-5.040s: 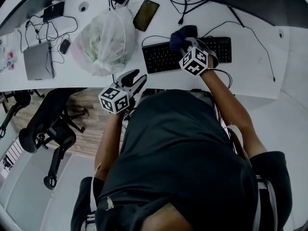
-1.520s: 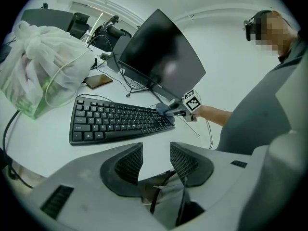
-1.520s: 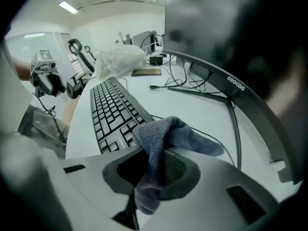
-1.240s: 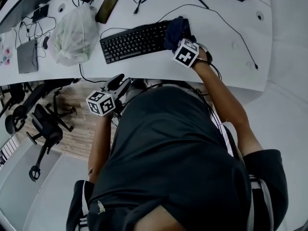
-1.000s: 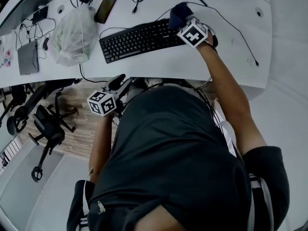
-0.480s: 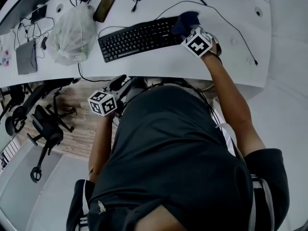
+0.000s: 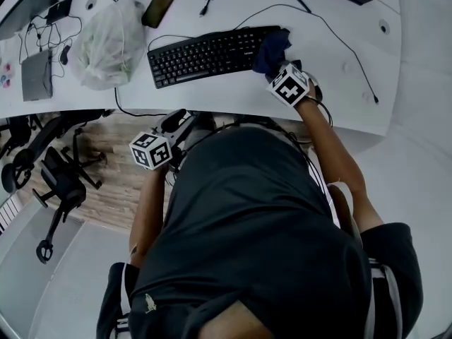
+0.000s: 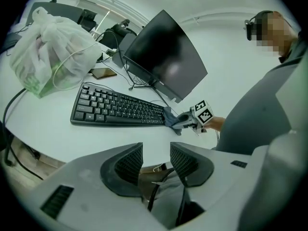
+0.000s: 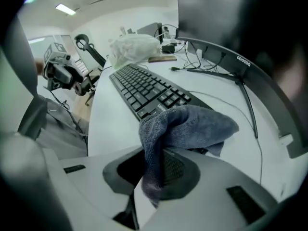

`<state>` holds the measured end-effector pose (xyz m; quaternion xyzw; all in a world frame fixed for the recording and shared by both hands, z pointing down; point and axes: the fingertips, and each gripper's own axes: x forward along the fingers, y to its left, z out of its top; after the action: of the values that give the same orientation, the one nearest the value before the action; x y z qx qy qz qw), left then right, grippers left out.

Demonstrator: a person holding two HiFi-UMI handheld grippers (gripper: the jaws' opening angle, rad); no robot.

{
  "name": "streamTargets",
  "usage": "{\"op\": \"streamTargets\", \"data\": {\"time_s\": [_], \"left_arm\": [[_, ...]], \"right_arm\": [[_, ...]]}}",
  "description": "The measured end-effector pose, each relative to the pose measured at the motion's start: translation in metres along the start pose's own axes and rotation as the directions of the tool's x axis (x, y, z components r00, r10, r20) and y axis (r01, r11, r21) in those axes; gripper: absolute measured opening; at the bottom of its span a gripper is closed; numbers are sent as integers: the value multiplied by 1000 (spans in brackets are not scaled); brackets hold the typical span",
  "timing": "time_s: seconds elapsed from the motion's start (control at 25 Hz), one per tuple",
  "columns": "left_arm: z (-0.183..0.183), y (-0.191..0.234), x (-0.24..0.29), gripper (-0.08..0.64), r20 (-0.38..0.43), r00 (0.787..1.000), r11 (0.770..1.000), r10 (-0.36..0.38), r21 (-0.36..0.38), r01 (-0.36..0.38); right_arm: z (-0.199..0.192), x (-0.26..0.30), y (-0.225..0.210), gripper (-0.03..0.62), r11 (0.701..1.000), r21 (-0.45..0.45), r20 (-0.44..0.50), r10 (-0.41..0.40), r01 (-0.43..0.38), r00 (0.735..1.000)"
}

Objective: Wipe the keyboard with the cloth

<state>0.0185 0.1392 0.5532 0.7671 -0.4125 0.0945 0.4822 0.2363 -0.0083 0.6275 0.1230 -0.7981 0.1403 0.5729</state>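
1. One white curved worktop spans the top of the head view.
2. One person in a dark shirt stands at its near edge, seen from above, with a hand-held gripper in each hand.
3. One dark monitor stands on the worktop behind the keyboard.
4. At least two black office chairs stand on the wood floor at the left, partly cut off.
5. One filled, translucent white plastic bag sits left of the keyboard.
6. One black keyboard lies across the middle of the worktop.
7. There are two hand-held grippers, each with a marker cube.
   - The left hand-held gripper is held off the worktop, near the person's waist. Its jaws stand apart with nothing between them.
   - The right hand-held gripper points steeply down at the keyboard's right end, its jaws closed on the cloth.
8. One flat grey device lies at the far left among black cables.
9. One dark blue cloth is pinched in the right jaws. It bunches over the right end of the keyboard.
10. One dark phone lies behind the keyboard, near the bag.
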Motion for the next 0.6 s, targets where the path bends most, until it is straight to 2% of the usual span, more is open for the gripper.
{"op": "streamTargets", "data": {"time_s": [0.08, 0.2, 0.28, 0.4, 0.48, 0.6], "left_arm": [[-4, 2, 0, 175, -10, 1000, 1000, -6, -5, 5], [-2, 2, 4, 175, -18, 1000, 1000, -17, -2, 16], [4, 1, 8, 175, -12, 1000, 1000, -24, 5, 24], [12, 3, 9, 175, -1, 1000, 1000, -29, 10, 29], [14, 7, 7, 175, 5, 1000, 1000, -27, 3, 27], [11, 18, 1, 175, 9, 1000, 1000, -15, -21, 15]], "right_arm": [[28, -7, -17, 63, 999, -4, 56, -37, 37, 998], [93, -22, -53, 63, 994, -10, 177, -105, 109, 979], [122, -17, -66, 63, 992, -38, 201, -109, 119, 974], [118, 18, -60, 63, 994, -69, 136, -72, 81, 988], [106, 23, -47, 63, 997, -34, 131, -61, 66, 989], [91, 19, -10, 63, 1000, -25, 93, 20, -17, 995]]}}
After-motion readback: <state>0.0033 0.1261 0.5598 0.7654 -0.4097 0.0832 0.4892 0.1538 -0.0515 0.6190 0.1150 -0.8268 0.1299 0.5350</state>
